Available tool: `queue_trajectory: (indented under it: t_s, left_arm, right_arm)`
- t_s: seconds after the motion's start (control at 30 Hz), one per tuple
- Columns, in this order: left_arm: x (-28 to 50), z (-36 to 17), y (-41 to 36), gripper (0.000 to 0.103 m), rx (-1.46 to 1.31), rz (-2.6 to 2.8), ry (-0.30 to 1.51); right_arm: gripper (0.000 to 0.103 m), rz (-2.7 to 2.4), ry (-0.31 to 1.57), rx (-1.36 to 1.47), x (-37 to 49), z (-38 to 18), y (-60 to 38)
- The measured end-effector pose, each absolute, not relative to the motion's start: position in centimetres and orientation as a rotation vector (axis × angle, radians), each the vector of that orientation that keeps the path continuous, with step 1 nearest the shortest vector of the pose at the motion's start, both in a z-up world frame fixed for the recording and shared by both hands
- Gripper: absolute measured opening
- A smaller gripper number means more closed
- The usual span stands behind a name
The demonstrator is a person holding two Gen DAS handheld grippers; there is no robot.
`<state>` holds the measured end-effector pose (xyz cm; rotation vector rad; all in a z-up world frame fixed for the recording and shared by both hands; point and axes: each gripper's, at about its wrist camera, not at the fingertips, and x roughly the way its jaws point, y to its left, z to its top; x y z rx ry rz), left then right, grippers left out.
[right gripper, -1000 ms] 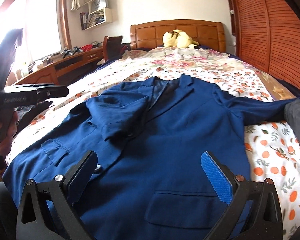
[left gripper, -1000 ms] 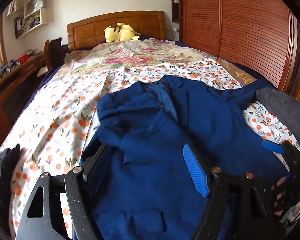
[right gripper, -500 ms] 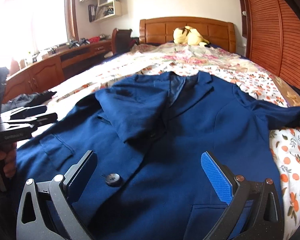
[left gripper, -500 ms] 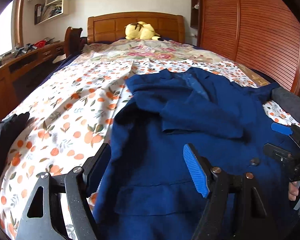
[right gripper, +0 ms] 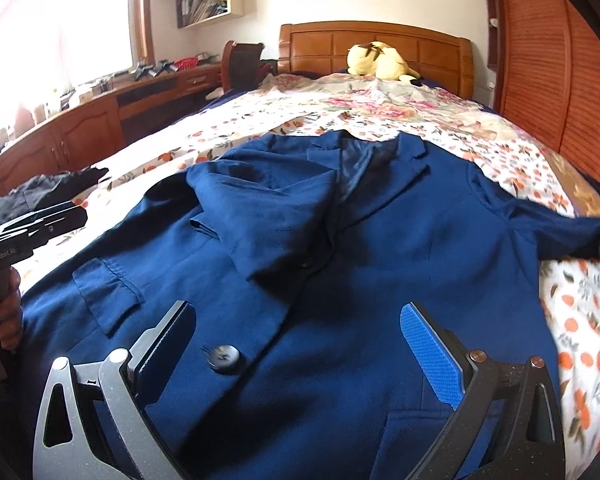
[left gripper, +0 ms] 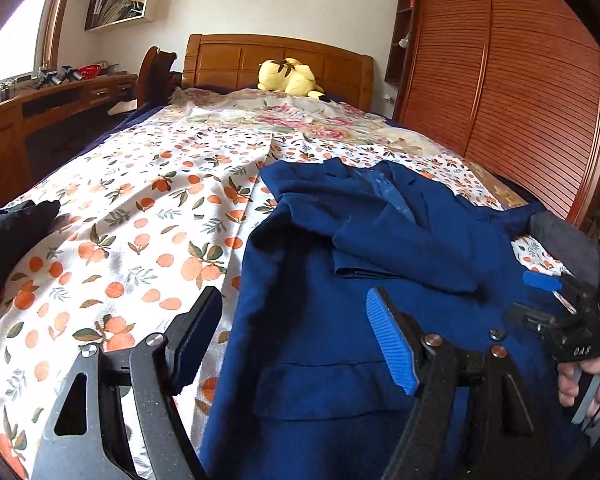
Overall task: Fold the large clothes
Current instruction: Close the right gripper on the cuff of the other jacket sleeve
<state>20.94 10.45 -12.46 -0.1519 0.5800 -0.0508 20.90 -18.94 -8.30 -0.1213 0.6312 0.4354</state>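
Left hand-held gripper (left gripper: 296,344): jaws spread, nothing between them, over the left hem edge of the navy blue cloth blazer (left gripper: 380,280). Right hand-held gripper (right gripper: 300,344): also spread and empty, above the blazer's front by a dark round button (right gripper: 223,357). Blazer lies face-up on the orange-print bedsheet (left gripper: 140,220), left sleeve folded across the chest, right sleeve stretched out sideways. Yellow plush toy (right gripper: 376,62) sits at the wooden headboard (right gripper: 380,46).

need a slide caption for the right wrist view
Open right gripper poised over a navy blazer spread on a floral bedsheet, one sleeve already folded across its front.
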Motion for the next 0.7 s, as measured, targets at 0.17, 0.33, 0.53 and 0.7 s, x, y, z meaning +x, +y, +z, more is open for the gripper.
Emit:
queue_trajectory:
  t_s: [0.17,0.33,0.53,0.7]
  left_arm:
    - [19.6,-11.8,12.1,0.076,-0.148,-0.054,0.569]
    - [18.4,-11.1,14.6,0.076,-0.174,-0.035,0.546]
    - [17.6,-11.3,16.8,0.076,-0.168,-0.017,0.55]
    - [17.2,-11.7,17.9,0.076,-0.174,-0.022,0.568]
  right_arm:
    - [0.096,0.489,0.635,-0.184,21.6,-5.9,-15.5]
    - [0.075,0.59,0.67,-0.255,23.4,-5.4,-10.7]
    - [0.061,0.631,0.799,-0.358,27.6,-8.0,-5.7]
    - [0.061,0.557,0.826,-0.47,30.5,-9.4,-3.2]
